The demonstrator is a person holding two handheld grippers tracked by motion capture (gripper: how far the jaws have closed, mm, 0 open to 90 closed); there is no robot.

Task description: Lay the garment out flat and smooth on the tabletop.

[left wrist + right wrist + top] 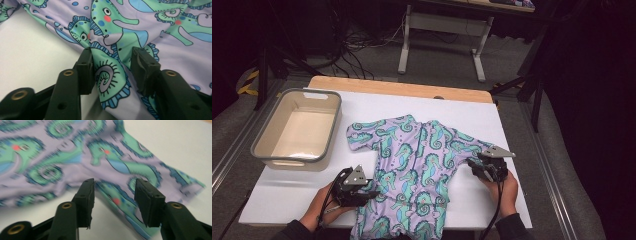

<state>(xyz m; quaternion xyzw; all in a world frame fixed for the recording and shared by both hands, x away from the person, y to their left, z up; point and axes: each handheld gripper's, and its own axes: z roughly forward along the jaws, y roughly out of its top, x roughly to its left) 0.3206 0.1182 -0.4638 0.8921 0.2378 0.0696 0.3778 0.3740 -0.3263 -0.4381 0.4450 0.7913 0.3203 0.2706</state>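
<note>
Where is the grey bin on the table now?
In the high view, the grey bin stands at the table's left side, far from the person, left of the seahorse garment and apart from it.

My left gripper (362,192) and right gripper (477,167) are both black, each topped by a grey three-cornered plate. Black cables trail toward bottom of frame. Jaws are blocky black with brass-ringed holes. My sleeves (512,227) are dark.
</note>
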